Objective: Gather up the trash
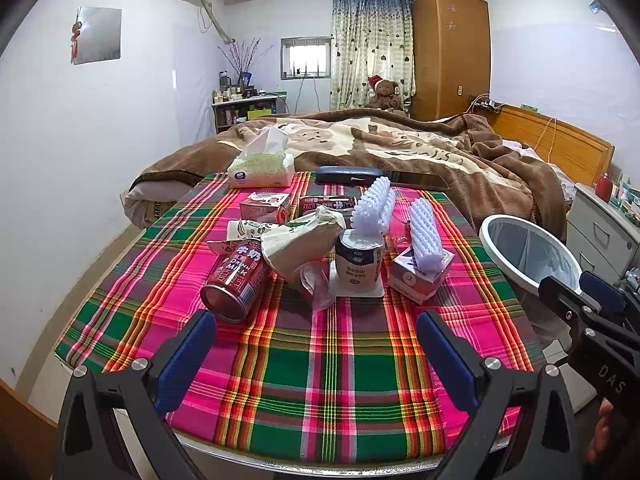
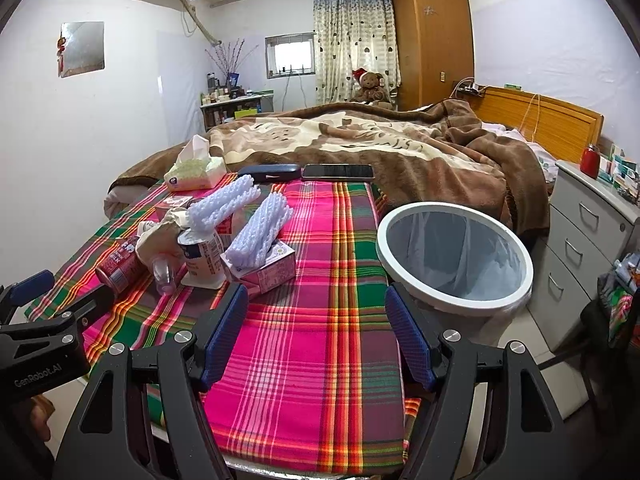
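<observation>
Beside the bin [image 2: 454, 300]: two foam nets [image 1: 426, 236], one can [image 1: 234, 280], one cup [image 1: 358, 264]. Left gripper [image 1: 316, 344] and right gripper [image 2: 318, 332] jaws wide, empty.

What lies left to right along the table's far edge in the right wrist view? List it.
Tissue box → dark glasses case → phone.

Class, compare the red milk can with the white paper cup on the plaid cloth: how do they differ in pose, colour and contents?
The red milk can lies on its side; the white paper cup stands upright. The can's visible end is closed, while the cup holds a white foam net. Both sit in the trash cluster on the cloth.
</observation>
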Demonstrator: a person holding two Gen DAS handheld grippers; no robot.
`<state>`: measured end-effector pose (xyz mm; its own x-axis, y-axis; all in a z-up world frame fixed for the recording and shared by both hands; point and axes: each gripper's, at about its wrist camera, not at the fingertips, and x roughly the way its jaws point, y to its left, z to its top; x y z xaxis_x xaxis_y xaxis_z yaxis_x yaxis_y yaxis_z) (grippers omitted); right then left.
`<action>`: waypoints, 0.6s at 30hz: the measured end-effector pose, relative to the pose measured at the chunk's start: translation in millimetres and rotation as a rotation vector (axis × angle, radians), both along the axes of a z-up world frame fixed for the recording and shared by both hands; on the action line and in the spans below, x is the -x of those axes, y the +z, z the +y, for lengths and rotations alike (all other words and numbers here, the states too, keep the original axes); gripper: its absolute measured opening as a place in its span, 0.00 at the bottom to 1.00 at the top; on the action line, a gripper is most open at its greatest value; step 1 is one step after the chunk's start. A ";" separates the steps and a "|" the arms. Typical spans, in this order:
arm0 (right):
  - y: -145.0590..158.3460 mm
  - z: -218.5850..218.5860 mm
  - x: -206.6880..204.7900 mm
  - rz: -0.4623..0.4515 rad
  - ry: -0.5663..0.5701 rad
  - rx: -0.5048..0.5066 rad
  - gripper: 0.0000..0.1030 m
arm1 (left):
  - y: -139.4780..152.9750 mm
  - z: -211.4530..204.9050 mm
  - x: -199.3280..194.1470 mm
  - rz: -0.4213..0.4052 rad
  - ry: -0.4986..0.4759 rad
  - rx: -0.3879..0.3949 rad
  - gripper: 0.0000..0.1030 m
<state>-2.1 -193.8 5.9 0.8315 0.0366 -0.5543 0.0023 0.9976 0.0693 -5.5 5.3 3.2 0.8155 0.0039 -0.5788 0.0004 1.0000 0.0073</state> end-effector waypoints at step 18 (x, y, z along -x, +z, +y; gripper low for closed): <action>0.3 -0.3 0.4 -0.002 0.003 0.003 0.70 | 2.1 -0.7 0.1 -0.002 0.000 0.000 0.99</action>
